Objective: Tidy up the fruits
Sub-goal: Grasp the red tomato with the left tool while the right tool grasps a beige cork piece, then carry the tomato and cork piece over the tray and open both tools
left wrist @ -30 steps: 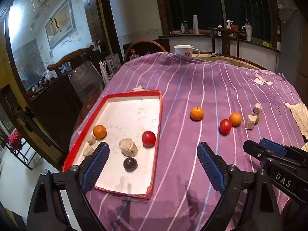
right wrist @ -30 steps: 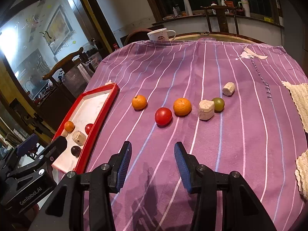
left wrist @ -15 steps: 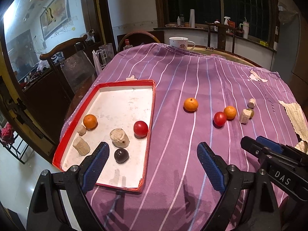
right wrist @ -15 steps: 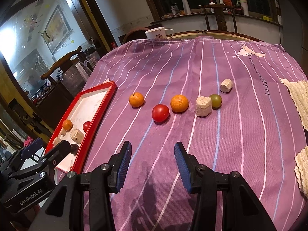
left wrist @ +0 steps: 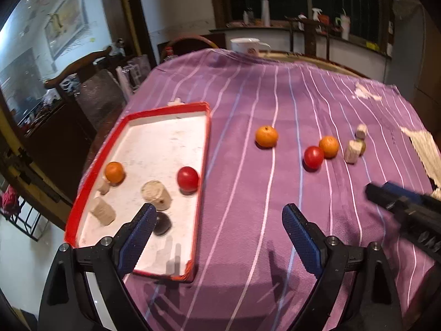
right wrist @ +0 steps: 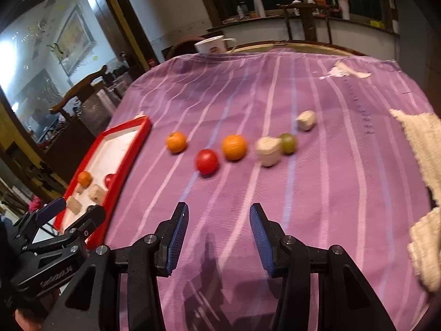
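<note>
Both hand-held grippers, left [left wrist: 216, 224] and right [right wrist: 219, 222], gape empty; tray [left wrist: 204, 149] runs lengthwise away.

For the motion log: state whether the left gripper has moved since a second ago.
Yes: the left gripper has dipped toward the red tray; its finger now overlaps the dark fruit, clear before.

I can read nothing here. The lettering on my left gripper [right wrist: 52, 251], at eight o'clock in my right view, is blurred; the mug [left wrist: 246, 46] at twelve o'clock bears an unreadable logo.
</note>
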Available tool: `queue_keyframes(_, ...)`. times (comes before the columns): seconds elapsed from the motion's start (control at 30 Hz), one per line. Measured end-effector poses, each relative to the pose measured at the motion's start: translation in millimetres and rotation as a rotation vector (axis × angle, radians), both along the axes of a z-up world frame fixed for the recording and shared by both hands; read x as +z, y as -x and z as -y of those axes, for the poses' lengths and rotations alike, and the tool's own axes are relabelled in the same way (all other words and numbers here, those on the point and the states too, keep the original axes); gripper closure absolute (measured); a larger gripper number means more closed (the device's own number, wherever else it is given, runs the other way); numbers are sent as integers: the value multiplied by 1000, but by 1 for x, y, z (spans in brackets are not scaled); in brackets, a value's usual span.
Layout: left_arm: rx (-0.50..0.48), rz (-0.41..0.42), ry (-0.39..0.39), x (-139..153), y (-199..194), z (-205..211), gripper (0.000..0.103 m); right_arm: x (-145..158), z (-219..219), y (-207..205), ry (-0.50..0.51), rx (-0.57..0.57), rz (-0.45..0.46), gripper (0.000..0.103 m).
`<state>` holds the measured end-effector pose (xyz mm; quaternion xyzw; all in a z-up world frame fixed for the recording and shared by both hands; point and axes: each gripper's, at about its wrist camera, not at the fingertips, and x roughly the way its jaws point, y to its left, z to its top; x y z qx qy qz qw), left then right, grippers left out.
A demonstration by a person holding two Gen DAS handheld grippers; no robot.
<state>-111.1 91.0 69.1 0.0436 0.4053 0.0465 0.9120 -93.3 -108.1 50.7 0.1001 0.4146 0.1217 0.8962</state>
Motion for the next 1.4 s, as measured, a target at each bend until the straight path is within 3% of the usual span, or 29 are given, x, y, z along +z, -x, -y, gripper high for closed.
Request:
queue_keyframes(0.2,-72,-64,33,-13,-24,14,11,5,57,-15,84,-101,-7,52)
queue_keyframes(0.4,-144,-104,115,-23,-53,31,11,-5,83,-51,81,-117,-63,52)
queue_keyframes(0.57,-200,-102,133,-29,-80,49,13,-5,86,-89,38,-136,-51,52)
queue_keyframes(0.7,-234,-122,166,-37,-99,56,32,-14,86,-123,17,-143,-68,52)
queue_keyframes(0.8,-237,-151,208,-46,-112,56,38,-21,81,-140,30,-135,-70,52)
queue_keyframes(0.87,-259,-149,245,-48,-116,57,38,-26,77,-146,41,-121,-74,52)
queue_keyframes(1.03,-308,-107,212,-45,-118,71,38,-36,69,-154,67,-105,-85,53)
queue_keyframes(1.17,-331,-122,215,-50,-122,78,39,-42,68,-155,89,-104,-77,53)
queue_keyframes(1.23,-340,-145,204,-56,-125,83,55,-42,66,-154,110,-103,-69,55)
queue_keyframes(1.27,-337,-130,178,-57,-124,85,60,-43,65,-154,121,-104,-66,59)
queue_keyframes(1.3,-343,-129,168,-58,-123,86,73,-43,65,-153,127,-104,-63,68)
queue_keyframes(1.4,-341,-124,177,-59,-122,85,73,-43,67,-151,116,-108,-60,70)
